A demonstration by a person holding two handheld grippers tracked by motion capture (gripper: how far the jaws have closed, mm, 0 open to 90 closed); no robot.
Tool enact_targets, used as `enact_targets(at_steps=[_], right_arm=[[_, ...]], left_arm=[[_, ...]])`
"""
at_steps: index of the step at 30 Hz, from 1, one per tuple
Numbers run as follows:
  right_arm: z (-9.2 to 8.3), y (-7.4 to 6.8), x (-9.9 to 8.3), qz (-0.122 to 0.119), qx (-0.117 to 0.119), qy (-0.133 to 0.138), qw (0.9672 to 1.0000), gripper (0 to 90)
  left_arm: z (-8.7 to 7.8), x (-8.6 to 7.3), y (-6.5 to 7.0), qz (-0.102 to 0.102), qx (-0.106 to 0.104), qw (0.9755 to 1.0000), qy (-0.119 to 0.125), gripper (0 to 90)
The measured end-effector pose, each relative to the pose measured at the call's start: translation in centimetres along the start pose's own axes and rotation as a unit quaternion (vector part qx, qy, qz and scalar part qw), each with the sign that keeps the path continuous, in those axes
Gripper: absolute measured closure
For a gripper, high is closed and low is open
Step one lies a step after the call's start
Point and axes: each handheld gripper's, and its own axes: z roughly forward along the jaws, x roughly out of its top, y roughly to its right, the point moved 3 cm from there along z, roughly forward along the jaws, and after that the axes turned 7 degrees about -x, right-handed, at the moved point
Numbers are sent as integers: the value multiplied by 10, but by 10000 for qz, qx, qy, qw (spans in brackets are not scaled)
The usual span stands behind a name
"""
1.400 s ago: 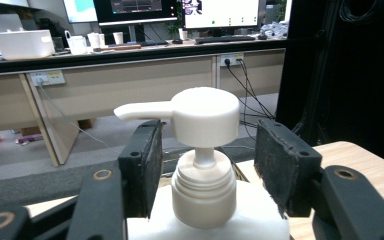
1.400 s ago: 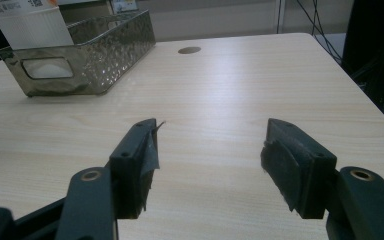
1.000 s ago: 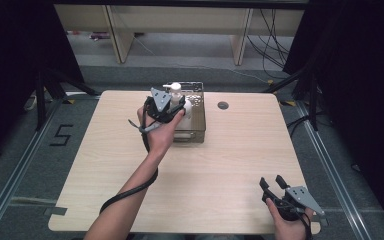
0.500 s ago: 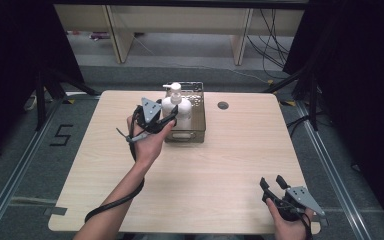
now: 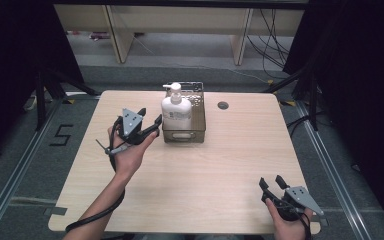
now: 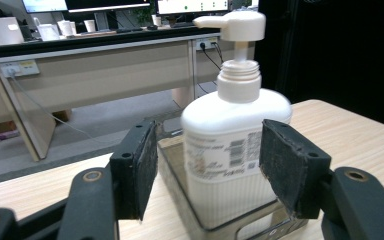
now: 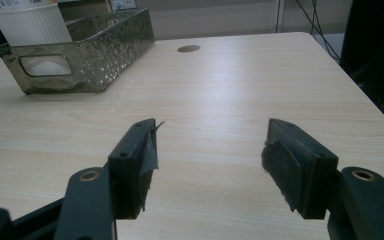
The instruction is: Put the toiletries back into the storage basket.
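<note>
- Left tongs (image 5: 149,121) have drawn back toward the person and to the left since a second ago; they were over the basket (image 5: 195,131), and are now just beside its left wall, clear of it.
- Pump bottle (image 5: 176,111) stands upright in the basket's left half, at the far middle of the tabletop (image 5: 220,165).
- Left tongs released, jaws spread wide, nothing between them; in the left gripper view the bottle (image 6: 232,145) sits beyond the gap.
- Left forearm reaches diagonally up from the bottom edge, hand (image 5: 130,150) gripping from below.
- Right tongs (image 5: 272,185) unmoved at the near right corner, released, pointing toward the basket (image 7: 80,55).
</note>
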Motion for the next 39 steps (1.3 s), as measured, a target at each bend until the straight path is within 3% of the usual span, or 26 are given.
enact_targets(at_steps=[5, 9, 13, 16, 18, 24, 27, 35, 39], right_arm=[[0, 1, 0, -8, -3, 21, 10000, 388], [0, 0, 0, 65, -15, 86, 9999, 388], [0, 1, 0, -63, -42, 60, 10000, 387], [0, -1, 0, 46, -38, 79, 10000, 387], [0, 0, 0, -25, -76, 64, 9999, 387], [1, -1, 0, 51, 48, 114, 9999, 387], [1, 1, 0, -90, -91, 167, 9998, 387], [1, 0, -1, 27, -25, 112, 9999, 386], [2, 0, -1, 30, -23, 105, 9999, 386]], left_arm=[[-15, -12, -10, 20, 5, 10000, 8, 394], [-27, -23, -18, 1, 103, 9999, 6, 394], [-41, -38, -23, 7, 197, 9998, -12, 393], [-50, -49, -27, 51, 243, 9997, -25, 391], [-55, -56, -30, 62, 267, 9996, -32, 389], [-67, -78, -39, 81, 336, 9994, -57, 385], [-72, -92, -45, 49, 324, 9994, -134, 381], [-83, -124, -59, 12, 295, 9988, -380, 377], [-86, -133, -66, 7, 381, 9982, -471, 377]])
